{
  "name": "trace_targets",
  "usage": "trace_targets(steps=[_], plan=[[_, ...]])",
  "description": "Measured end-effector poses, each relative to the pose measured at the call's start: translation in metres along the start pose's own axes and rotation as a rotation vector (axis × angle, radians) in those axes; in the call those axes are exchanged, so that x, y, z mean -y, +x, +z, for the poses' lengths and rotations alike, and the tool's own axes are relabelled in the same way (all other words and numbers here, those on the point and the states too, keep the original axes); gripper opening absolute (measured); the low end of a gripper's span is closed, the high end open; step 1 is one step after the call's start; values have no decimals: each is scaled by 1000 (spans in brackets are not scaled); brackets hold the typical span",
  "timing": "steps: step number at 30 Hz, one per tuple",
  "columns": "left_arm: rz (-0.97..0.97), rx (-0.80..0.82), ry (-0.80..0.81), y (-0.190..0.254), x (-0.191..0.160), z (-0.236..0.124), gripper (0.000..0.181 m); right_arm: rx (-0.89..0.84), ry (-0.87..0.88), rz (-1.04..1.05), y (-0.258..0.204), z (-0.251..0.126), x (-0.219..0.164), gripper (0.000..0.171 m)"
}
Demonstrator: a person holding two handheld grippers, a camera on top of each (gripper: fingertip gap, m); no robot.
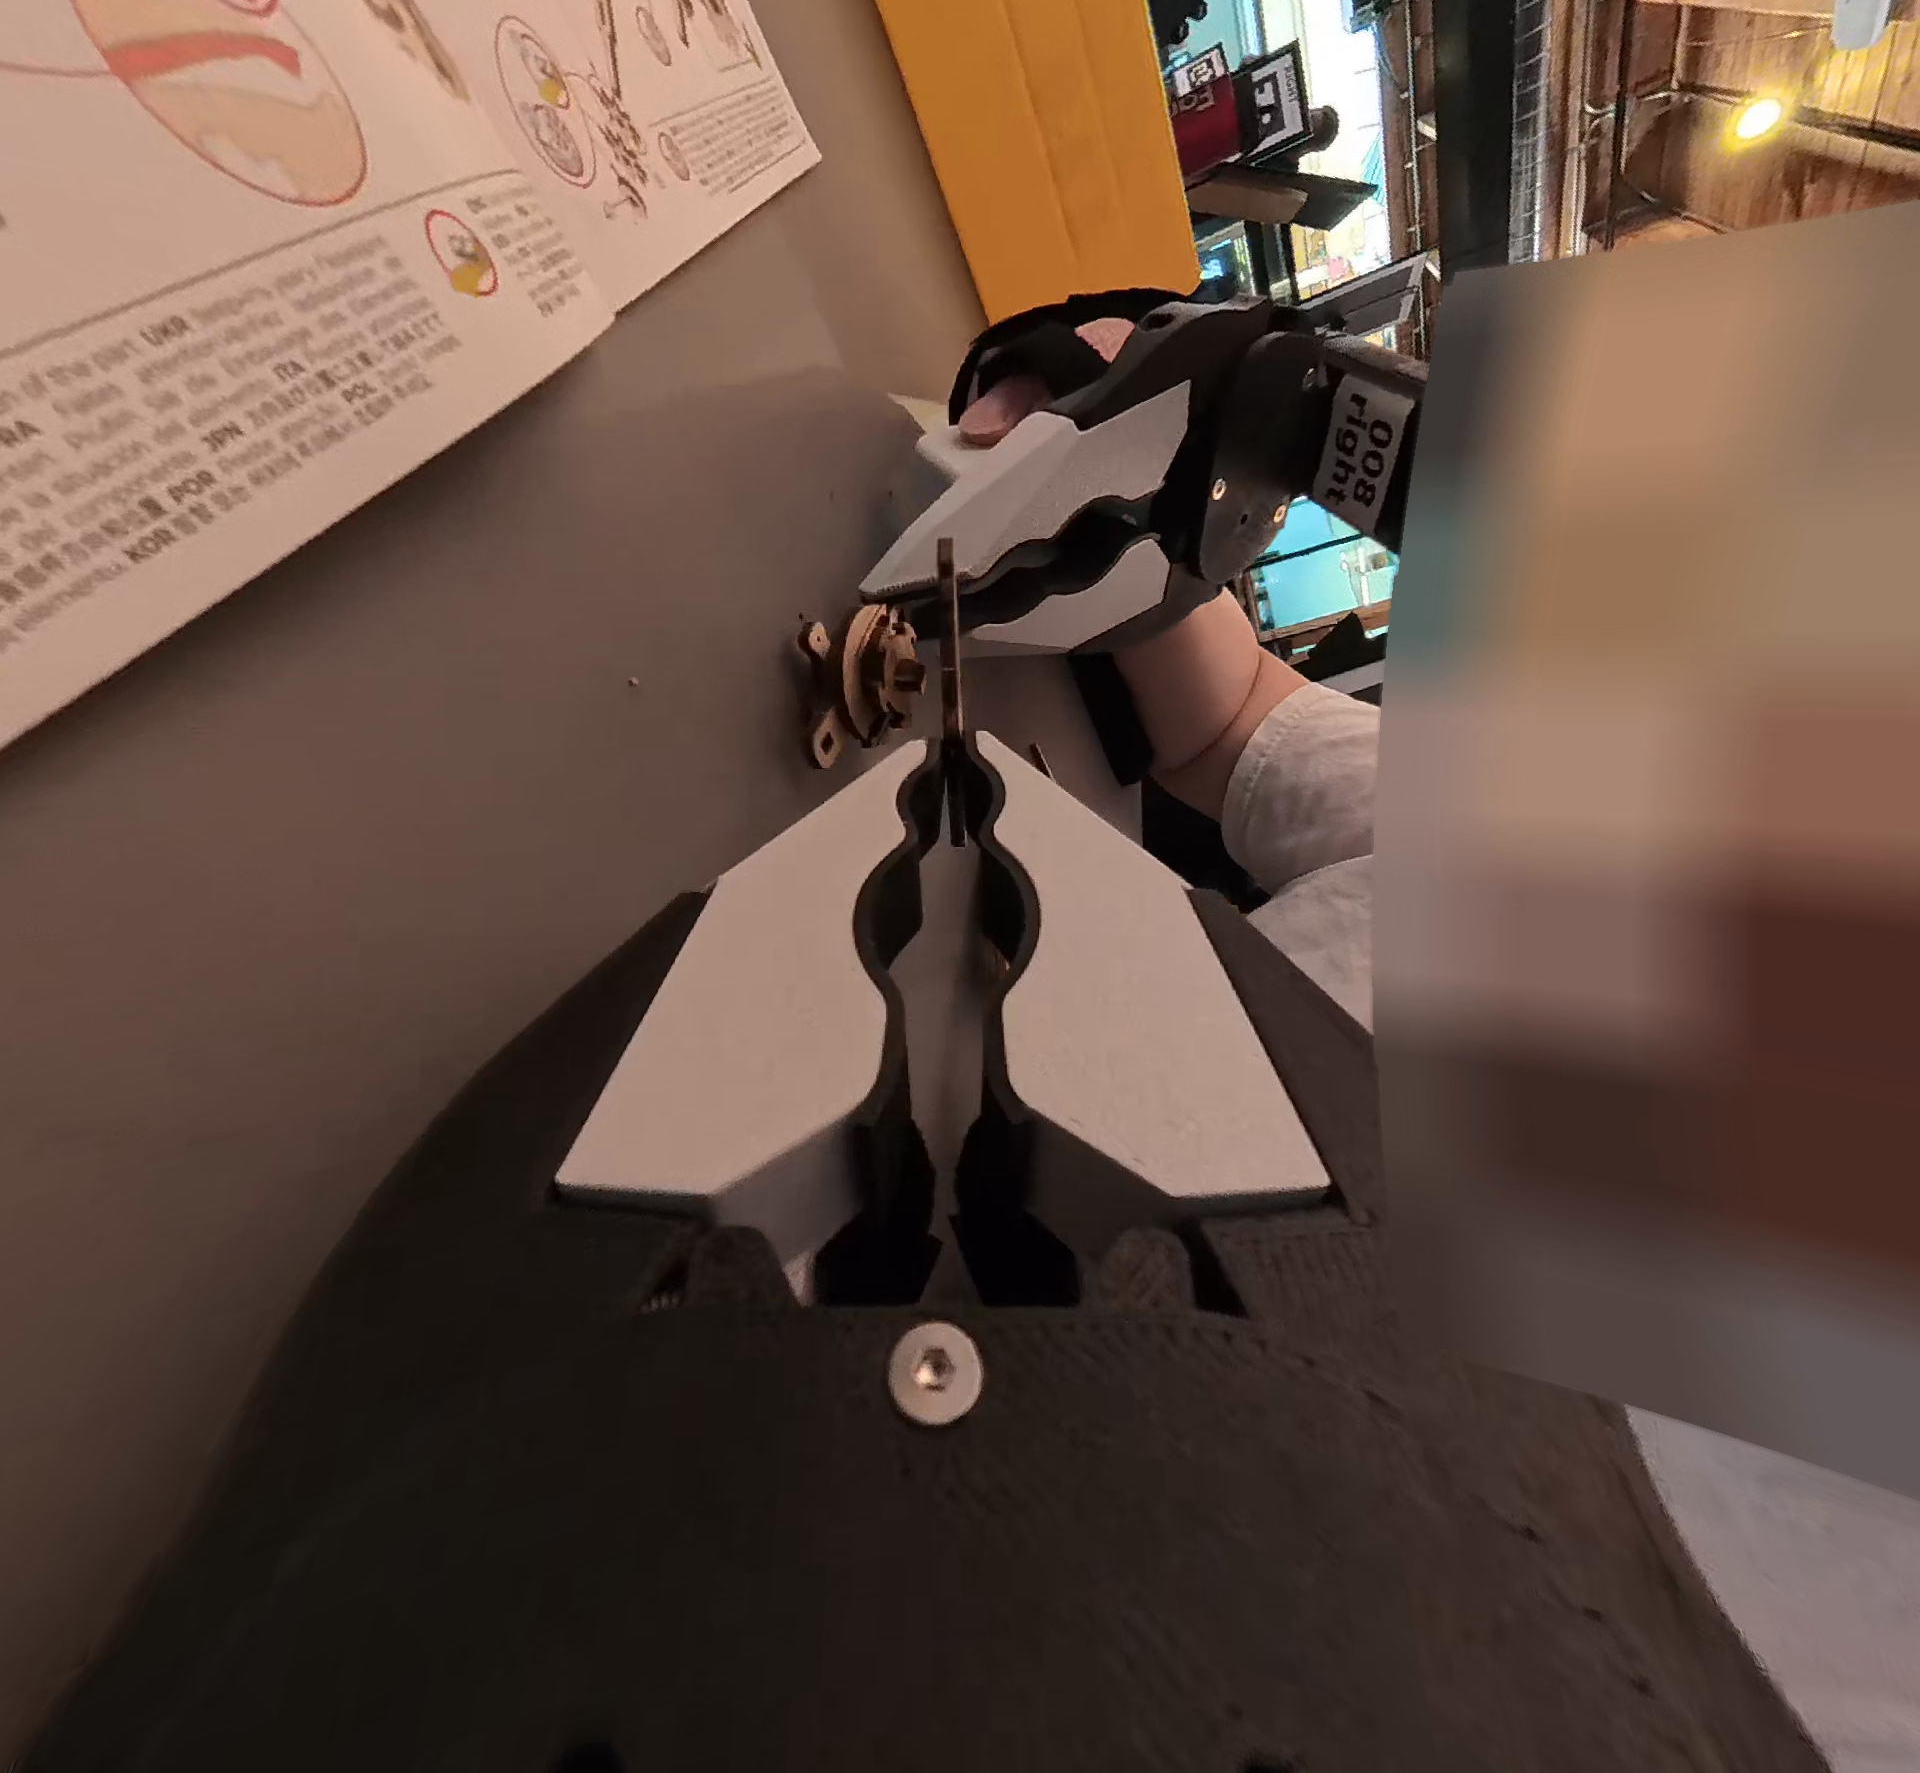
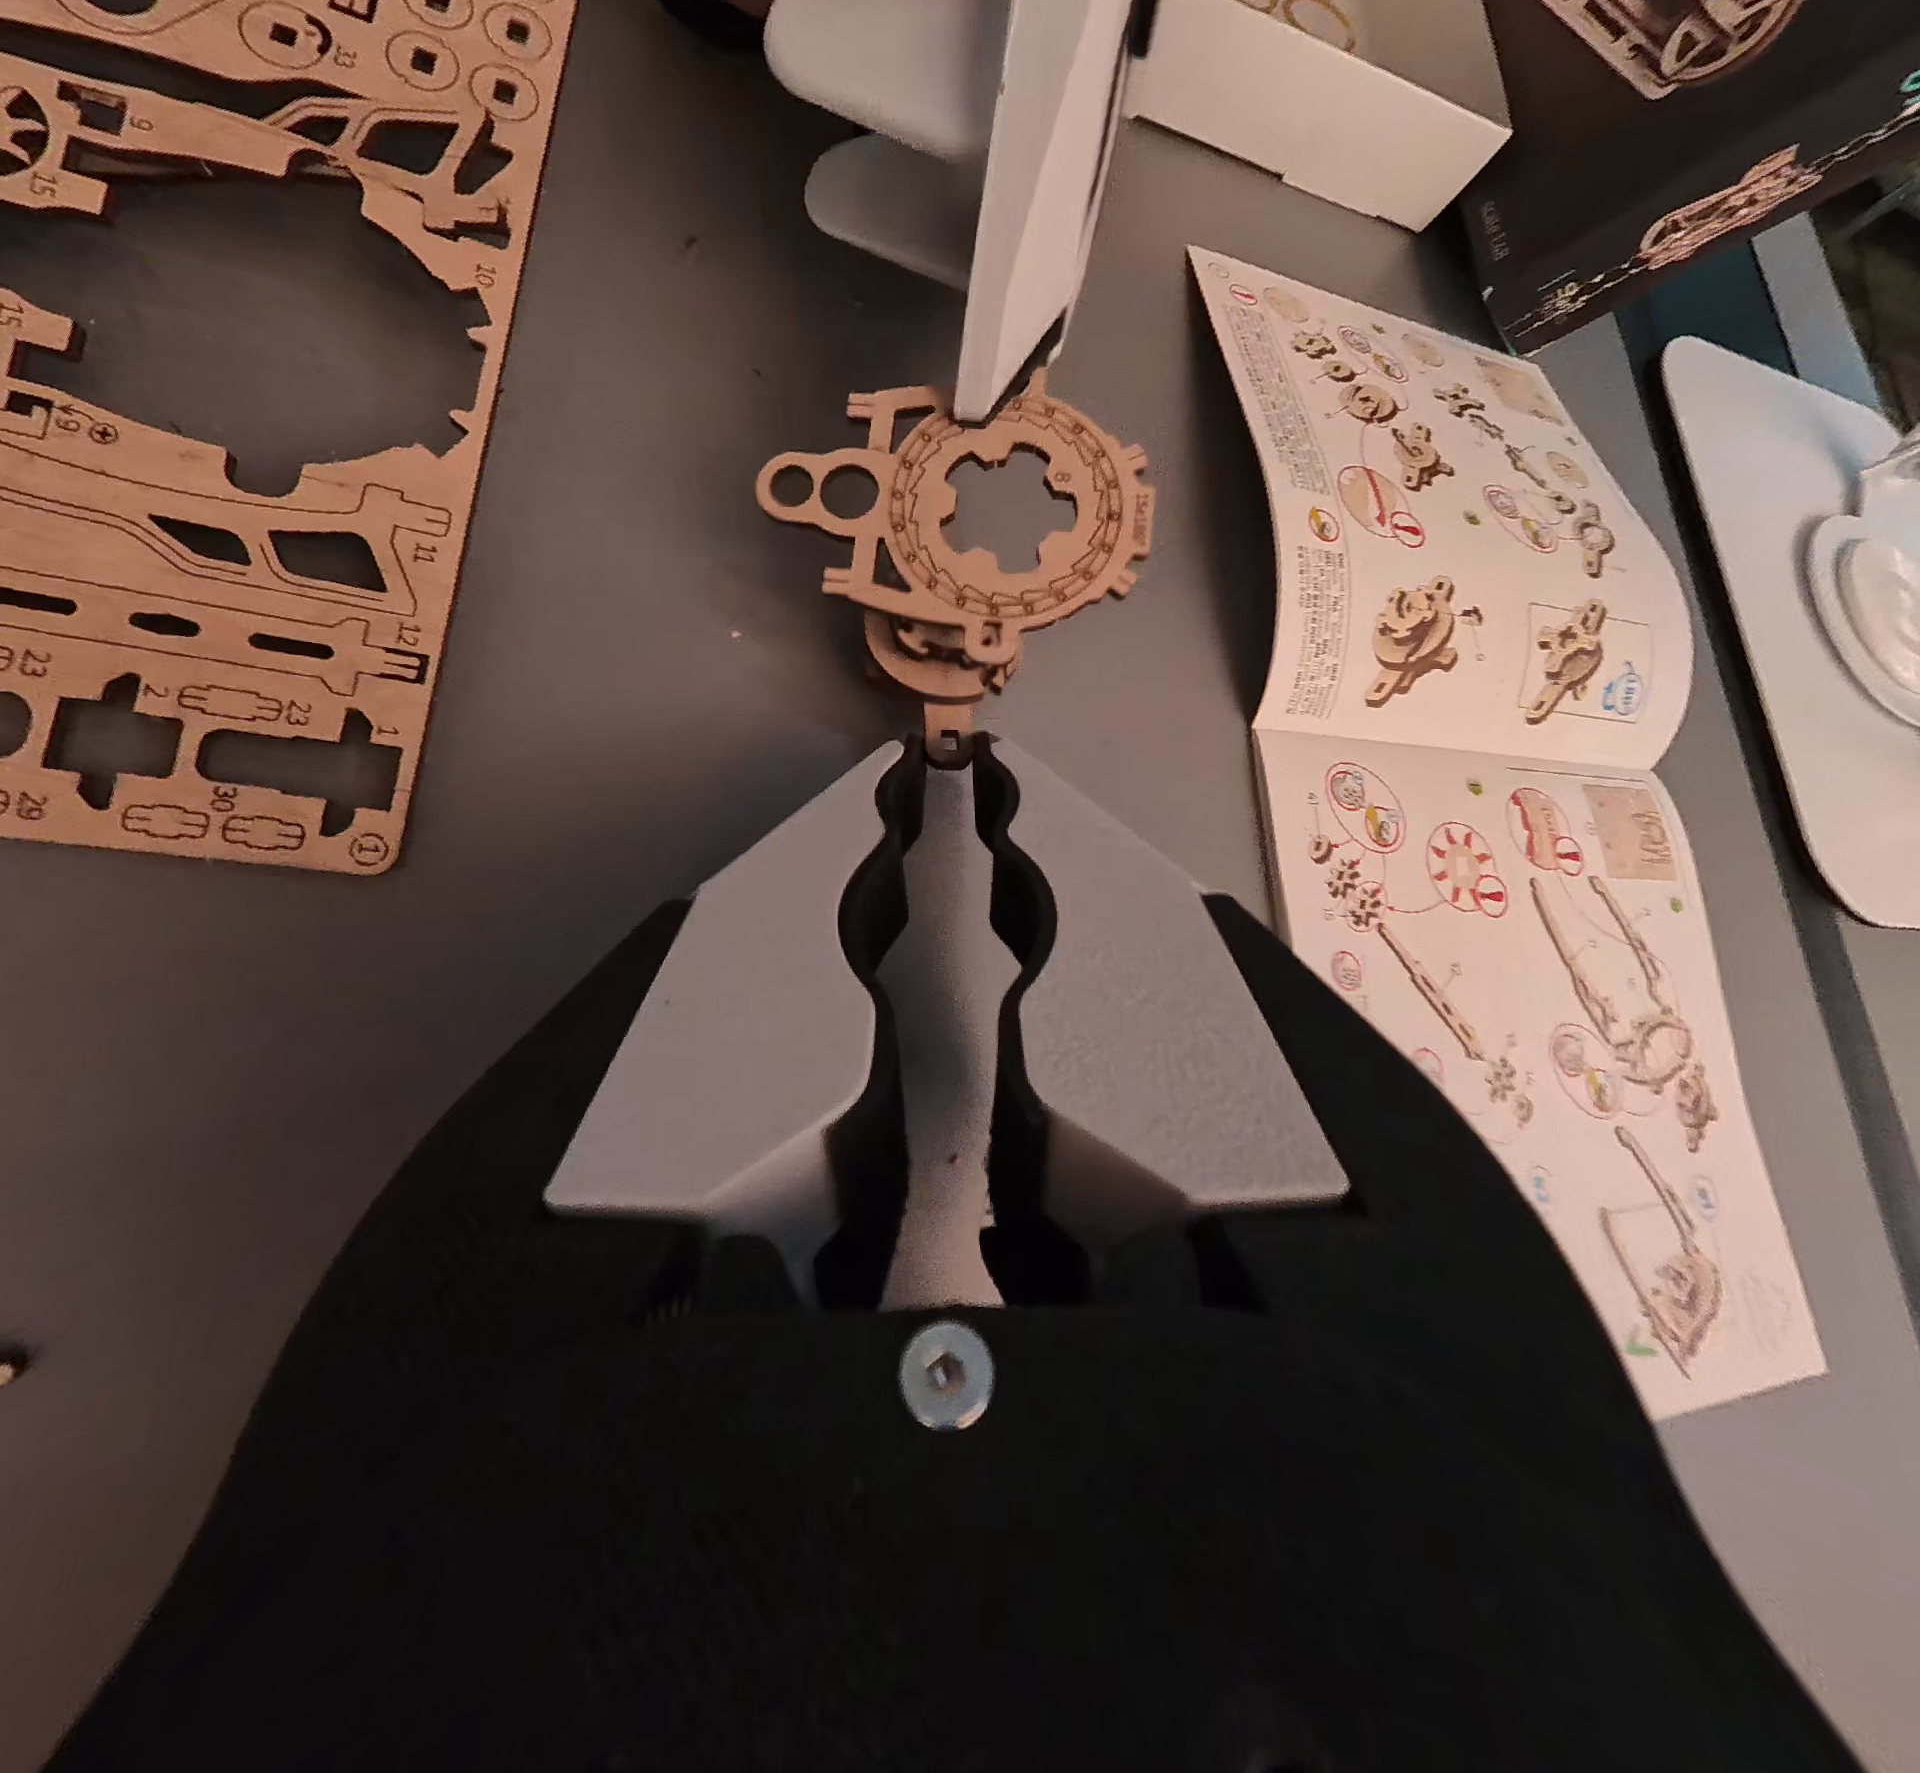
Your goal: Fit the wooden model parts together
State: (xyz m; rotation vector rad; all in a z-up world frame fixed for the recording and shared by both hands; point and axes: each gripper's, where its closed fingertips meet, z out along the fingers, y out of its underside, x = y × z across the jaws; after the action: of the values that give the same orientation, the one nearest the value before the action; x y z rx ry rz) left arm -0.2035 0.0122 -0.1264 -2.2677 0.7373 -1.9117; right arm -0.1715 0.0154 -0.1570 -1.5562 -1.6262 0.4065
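My left tongs (image 1: 951, 788) pinch the flat ring part (image 1: 948, 663) by its rim; the left wrist view has it edge-on, a thin dark sliver standing up from the fingertips. The right wrist view gives what that one cannot: the ring part (image 2: 997, 518) face-on, a toothed hole at its centre, a two-holed lug on its side, my left tongs (image 2: 1013, 373) coming down onto its far edge. My right tongs (image 2: 948, 752) are closed on a small tab of the wooden hub assembly (image 2: 940, 658), which sits just under the ring part, toward my right fingertips. From the left wrist view the hub assembly (image 1: 857, 674) lies just beside the ring part, near the grey table (image 1: 416, 840), with my right tongs (image 1: 935, 596) reaching in past the ring's other face. Only the right wrist view shows the punched wooden sheet (image 2: 239, 352) well left of the ring part. The open instruction booklet (image 2: 1455, 736) is to the right of the ring part, a white box (image 2: 1320, 102) and dark printed box (image 2: 1704, 92) beyond.
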Motion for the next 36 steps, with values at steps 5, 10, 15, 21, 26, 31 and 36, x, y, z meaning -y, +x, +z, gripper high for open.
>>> trace_targets(steps=[5, 10, 15, 21, 26, 31, 36], plan=[[-55, -4, 2, -3, -6, 7, 0, 13, 19, 46, 2, 0, -1, 16], [-78, -15, 34, -3, -4, 8, 0, 35, 89, 98, 5, -7, 8, 21], [-84, -21, 27, -1, -7, 12, 1, 36, 93, 69, 3, -9, 10, 20], [-79, -24, 22, 0, -9, 14, 0, 41, 108, 68, 2, -10, 12, 10], [-74, -23, 17, 0, -10, 14, 1, 53, 114, 79, 1, -11, 14, 7], [-61, -23, -4, 2, -11, 14, 7, 63, 136, 99, 5, -14, 14, 7], [41, 78, -8, -6, -4, 5, 23, 145, 210, 179, 9, -22, 17, 7]])
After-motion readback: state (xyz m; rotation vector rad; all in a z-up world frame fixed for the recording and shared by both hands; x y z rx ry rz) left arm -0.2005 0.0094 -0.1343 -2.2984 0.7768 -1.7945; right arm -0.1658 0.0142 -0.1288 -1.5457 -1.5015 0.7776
